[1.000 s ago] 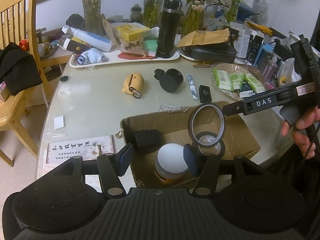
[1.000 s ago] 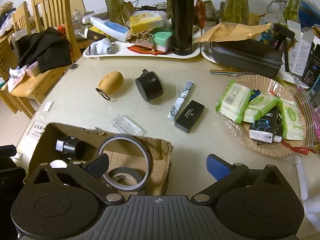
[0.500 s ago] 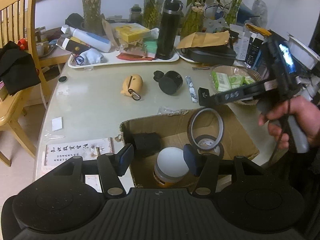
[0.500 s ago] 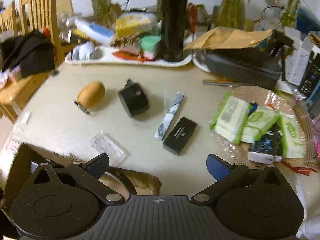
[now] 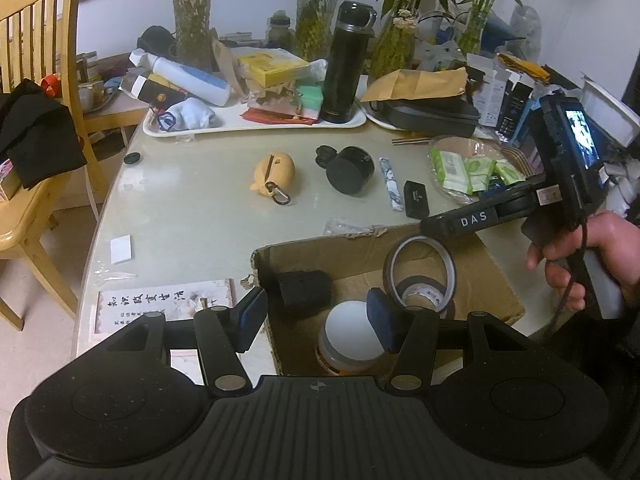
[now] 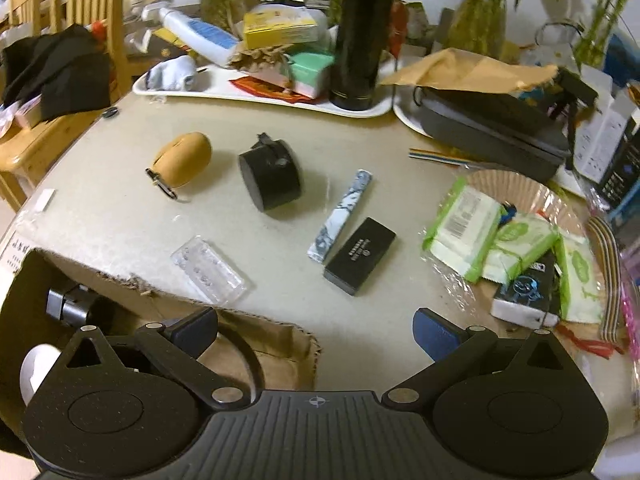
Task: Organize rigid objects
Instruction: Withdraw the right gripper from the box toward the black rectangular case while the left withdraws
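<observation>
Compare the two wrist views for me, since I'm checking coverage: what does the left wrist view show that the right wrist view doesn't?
Only the left wrist view shows the person's hand gripping the right hand-held gripper, and the tape ring standing in the cardboard box. Only the right wrist view shows the clear plastic tray plainly, lying beside the box. Both show the tan pouch, the black cylinder, the small black case and the black flask.

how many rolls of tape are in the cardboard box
2, both at the box's right side: a thin ring standing upright, and a roll lying flat beneath. More may be hidden.
</observation>
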{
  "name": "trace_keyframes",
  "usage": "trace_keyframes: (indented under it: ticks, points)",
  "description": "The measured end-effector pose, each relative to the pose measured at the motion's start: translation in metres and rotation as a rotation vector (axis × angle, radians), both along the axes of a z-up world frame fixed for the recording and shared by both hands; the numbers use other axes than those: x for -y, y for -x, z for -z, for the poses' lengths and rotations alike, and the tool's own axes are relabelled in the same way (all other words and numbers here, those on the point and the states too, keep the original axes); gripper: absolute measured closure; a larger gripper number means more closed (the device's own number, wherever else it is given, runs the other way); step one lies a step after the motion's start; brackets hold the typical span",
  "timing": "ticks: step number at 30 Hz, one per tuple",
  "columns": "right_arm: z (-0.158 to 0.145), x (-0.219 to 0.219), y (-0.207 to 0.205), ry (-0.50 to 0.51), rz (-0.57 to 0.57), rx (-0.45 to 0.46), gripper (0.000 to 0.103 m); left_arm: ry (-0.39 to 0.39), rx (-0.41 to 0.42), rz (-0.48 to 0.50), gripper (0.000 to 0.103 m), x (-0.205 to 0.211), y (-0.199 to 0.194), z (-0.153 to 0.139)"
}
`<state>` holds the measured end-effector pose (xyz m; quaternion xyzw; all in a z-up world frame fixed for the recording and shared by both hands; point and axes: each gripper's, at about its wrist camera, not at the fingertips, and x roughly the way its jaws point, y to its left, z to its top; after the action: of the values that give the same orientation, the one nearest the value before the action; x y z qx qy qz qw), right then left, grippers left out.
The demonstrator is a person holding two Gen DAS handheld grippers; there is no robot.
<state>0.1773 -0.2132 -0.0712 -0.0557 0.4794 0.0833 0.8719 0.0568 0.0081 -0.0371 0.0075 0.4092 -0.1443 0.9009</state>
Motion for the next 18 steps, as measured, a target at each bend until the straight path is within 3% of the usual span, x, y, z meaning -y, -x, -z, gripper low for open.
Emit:
trace_keyframes:
  ticks: [6,13,18]
  points:
    - [0.011,0.004,-0.005,0.009,0.029,-0.057,0.0,-0.003,0.004,0.005,0.049,0.003,-0.001,-0.001]
    - [0.029,-0.01,-0.003,0.079,-0.027,-0.126,0.0,-0.006,0.003,0.003,0.049,0.005,0.0,-0.001]
    - [0.023,-0.006,-0.003,0.055,-0.016,-0.1,0.0,-0.007,0.006,0.005,0.049,0.004,0.0,-0.002]
